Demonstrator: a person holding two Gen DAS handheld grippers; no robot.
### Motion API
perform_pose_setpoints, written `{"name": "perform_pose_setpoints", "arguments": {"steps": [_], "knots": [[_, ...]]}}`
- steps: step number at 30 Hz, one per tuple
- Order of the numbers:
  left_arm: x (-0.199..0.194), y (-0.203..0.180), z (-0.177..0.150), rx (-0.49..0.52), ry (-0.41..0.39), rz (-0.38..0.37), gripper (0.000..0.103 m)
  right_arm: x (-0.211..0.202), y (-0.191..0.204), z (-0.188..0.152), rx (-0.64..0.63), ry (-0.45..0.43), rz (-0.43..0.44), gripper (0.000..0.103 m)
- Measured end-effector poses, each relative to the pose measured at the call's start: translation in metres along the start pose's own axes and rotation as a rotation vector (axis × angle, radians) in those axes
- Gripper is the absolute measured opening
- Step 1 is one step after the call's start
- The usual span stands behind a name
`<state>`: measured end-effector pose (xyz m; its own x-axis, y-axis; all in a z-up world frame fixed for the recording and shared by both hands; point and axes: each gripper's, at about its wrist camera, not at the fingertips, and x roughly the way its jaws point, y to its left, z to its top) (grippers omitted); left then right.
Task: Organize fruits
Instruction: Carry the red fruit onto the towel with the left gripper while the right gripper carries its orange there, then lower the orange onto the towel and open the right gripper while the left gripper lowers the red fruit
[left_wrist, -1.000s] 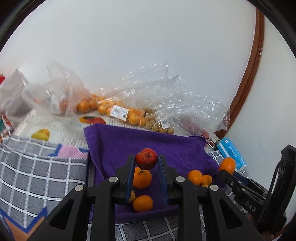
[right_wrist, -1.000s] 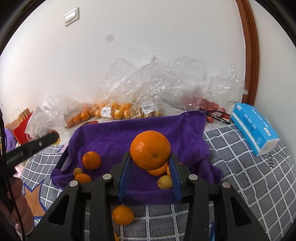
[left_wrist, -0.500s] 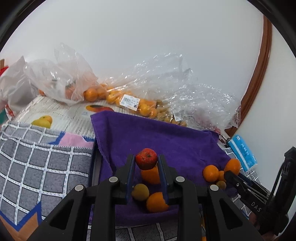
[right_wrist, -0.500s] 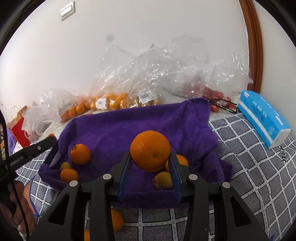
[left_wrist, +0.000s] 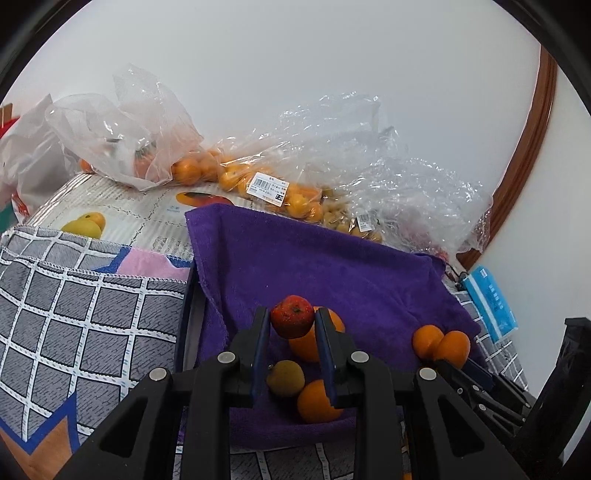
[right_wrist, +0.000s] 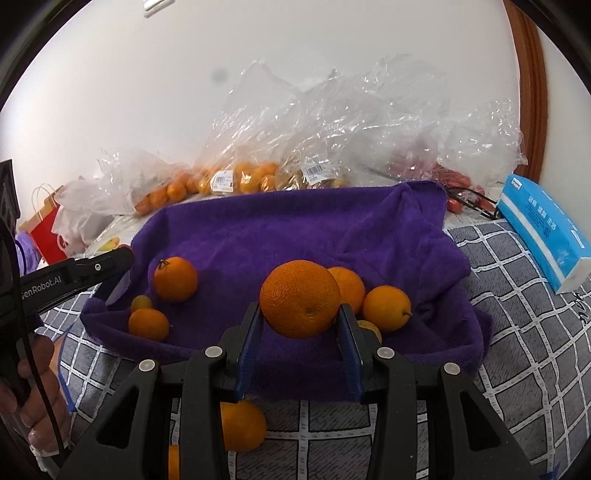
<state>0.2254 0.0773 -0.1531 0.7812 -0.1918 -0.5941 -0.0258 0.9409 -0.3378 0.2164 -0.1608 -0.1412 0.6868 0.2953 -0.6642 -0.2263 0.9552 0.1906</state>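
The left claw (left_wrist: 291, 345) is closed on a small red fruit (left_wrist: 292, 321), pinched between its blue pads above the near edge of the purple towel (left_wrist: 332, 273). Just below it, at 6 o'clock, a yellowish fruit (left_wrist: 285, 378) touches an orange (left_wrist: 317, 402) on the towel. The right claw (right_wrist: 300, 341) grips a large orange (right_wrist: 300, 303) at its widest, held over the towel's near part. At 2 o'clock behind it sit two more oranges (right_wrist: 386, 308), touching. At 10 o'clock lies a stemmed orange (right_wrist: 175, 278). Farther off, at 12 o'clock, clear plastic bags (right_wrist: 332, 122) of fruit line the wall; a blue tissue box (right_wrist: 543, 229) lies at 2 o'clock.
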Motion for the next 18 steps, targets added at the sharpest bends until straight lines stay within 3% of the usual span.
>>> {"name": "perform_pose_setpoints", "arguments": {"steps": [10, 18], "knots": [[0.014, 0.003, -0.004, -0.015, 0.078, -0.007, 0.024, 0.004, -0.001, 0.0, -0.006, 0.015, -0.011, 0.041], [0.016, -0.004, -0.008, 0.013, 0.092, -0.013, 0.024, -0.003, -0.001, 0.0, -0.016, -0.013, -0.016, 0.042]]}}
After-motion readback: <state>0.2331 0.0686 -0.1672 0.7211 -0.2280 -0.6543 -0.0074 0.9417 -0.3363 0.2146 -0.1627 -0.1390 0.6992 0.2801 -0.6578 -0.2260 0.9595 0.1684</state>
